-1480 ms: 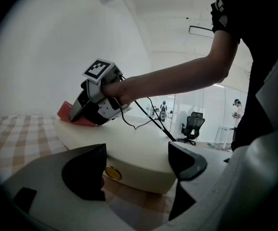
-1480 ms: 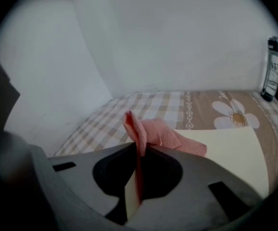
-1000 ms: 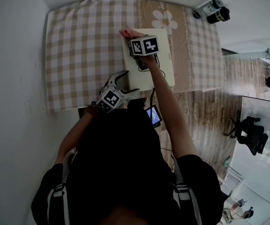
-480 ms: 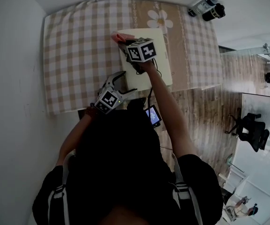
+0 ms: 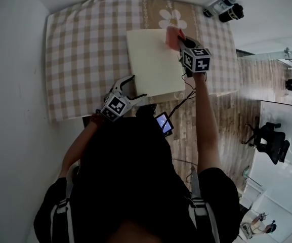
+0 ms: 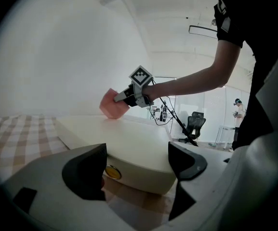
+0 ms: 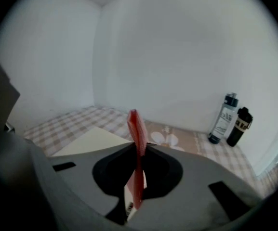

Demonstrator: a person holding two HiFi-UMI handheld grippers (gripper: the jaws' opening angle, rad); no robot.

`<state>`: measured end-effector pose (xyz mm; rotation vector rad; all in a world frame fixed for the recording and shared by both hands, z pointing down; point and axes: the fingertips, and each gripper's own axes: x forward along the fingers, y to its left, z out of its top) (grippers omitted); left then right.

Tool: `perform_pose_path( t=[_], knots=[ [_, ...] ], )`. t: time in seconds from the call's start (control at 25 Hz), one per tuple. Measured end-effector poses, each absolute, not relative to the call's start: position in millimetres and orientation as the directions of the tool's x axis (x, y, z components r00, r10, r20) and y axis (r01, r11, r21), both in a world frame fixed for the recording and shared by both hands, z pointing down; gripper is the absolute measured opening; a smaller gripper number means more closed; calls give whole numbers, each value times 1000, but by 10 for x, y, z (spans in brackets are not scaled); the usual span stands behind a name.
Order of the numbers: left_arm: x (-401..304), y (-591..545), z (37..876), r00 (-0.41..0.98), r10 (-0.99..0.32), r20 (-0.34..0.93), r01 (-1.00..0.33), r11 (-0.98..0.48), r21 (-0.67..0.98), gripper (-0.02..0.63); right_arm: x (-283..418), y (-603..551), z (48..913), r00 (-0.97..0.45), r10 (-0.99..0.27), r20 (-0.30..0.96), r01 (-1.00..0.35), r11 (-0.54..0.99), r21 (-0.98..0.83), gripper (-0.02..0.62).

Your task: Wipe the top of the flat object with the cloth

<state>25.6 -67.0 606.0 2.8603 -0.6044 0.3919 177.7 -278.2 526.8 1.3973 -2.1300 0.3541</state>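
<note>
Steadying comes nearest: the left gripper [image 5: 137, 87], low and left of centre in the head view, has its jaws wide apart with nothing clamped. Its own view shows the near edge of the flat object [image 6: 129, 143] just ahead of the gap; whether a jaw touches it I cannot tell. The flat object, cream-coloured, lies on the checked table [image 5: 80, 59] in the middle of the frame. At its far right corner the right gripper [image 5: 180, 42] is closed tight on the pink cloth [image 5: 173, 36], which stands edgewise between the jaws. To wipe well, I judge the cloth should be laid flatter on the top and drawn leftward in overlapping strokes, with light, even pressure so the flat object does not slide. Two bottles [image 5: 224, 9] stand beyond, upper right. The gripper's body hides the contact between cloth and top. A small yellow disc [image 6: 112, 171] on the flat object's side is too blurred to identify, and the person's torso covers the table's near edge.
</note>
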Motion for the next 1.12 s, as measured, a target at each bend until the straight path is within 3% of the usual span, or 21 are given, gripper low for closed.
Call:
perform_pose_path(
  t=[0.16, 0.24, 0.4, 0.56, 0.8, 1.12],
  knots=[
    [249, -733, 6053, 877, -375, 299, -426, -896, 128, 413, 2259, -2840, 5239, -135, -804, 580, -922, 317, 224, 15],
    [257, -755, 6055, 879, -375, 295, -425, -896, 127, 413, 2300, -2852, 5326, -111, -779, 617, -906, 335, 260, 15],
    [267, -742, 6059, 877, -375, 300, -427, -895, 129, 413, 2074, -2763, 5715, -162, -635, 756, -862, 463, 205, 15],
    [271, -740, 6039, 878, -383, 286, -429, -895, 119, 413, 1879, -2658, 6006, -191, -516, 835, -863, 494, 107, 14],
    [270, -764, 6048, 880, -381, 285, -426, -897, 117, 413, 1751, -2657, 6084, -272, -490, 828, -908, 416, -53, 14],
    [249, -741, 6051, 876, -372, 306, -426, -895, 130, 413, 1464, -2567, 6109, -350, -419, 838, -887, 434, -154, 14]
  ],
)
